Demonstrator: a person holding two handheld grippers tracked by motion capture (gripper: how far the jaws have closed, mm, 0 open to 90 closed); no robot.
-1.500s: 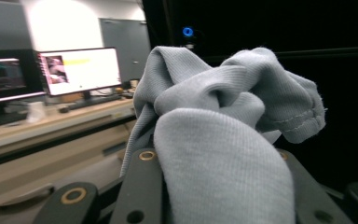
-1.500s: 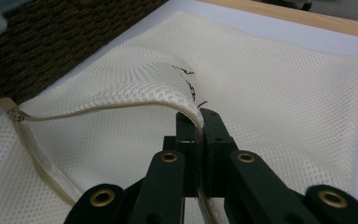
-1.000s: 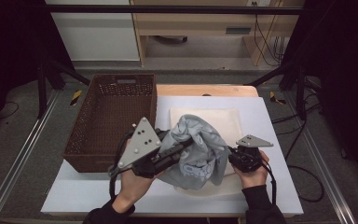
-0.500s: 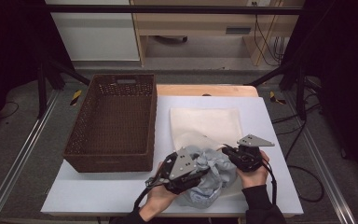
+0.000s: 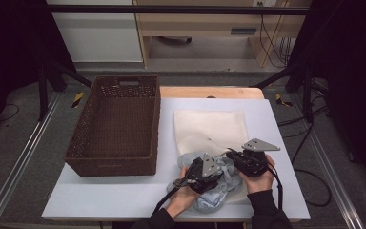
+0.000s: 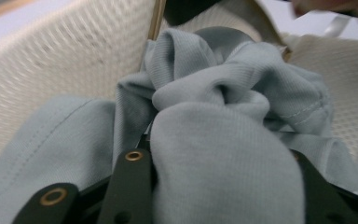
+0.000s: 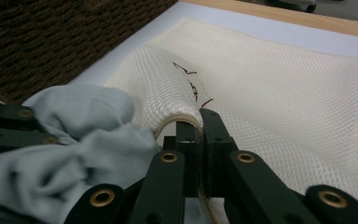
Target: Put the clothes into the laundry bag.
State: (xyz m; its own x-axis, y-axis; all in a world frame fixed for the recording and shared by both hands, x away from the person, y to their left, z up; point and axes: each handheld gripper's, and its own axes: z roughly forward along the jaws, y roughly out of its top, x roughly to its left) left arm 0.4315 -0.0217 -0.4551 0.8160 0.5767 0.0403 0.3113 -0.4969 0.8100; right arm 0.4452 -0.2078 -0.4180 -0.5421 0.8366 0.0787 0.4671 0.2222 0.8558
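Observation:
A cream mesh bag [image 5: 209,126] lies flat on the white table [image 5: 124,191], its near edge lifted. My right gripper [image 5: 236,157] is shut on that edge; the right gripper view shows the bag's rim pinched between the fingertips [image 7: 199,126]. A crumpled grey-blue garment [image 5: 214,195] sits at the bag's near edge, between the two hands. My left gripper [image 5: 208,172] is shut on it, and in the left gripper view the cloth [image 6: 223,140] bulges between the jaws, with the mesh [image 6: 65,60] behind. Most of the left gripper's fingers are hidden by fabric.
A brown wicker basket [image 5: 114,124] stands on the table's left half, close beside the bag. A wooden strip [image 5: 209,91] borders the table's far edge. Dark frame legs and cables stand to the right of the table.
My left gripper has dropped from a raised position and moved right with the garment, down to the bag's near edge. The right gripper has hardly moved.

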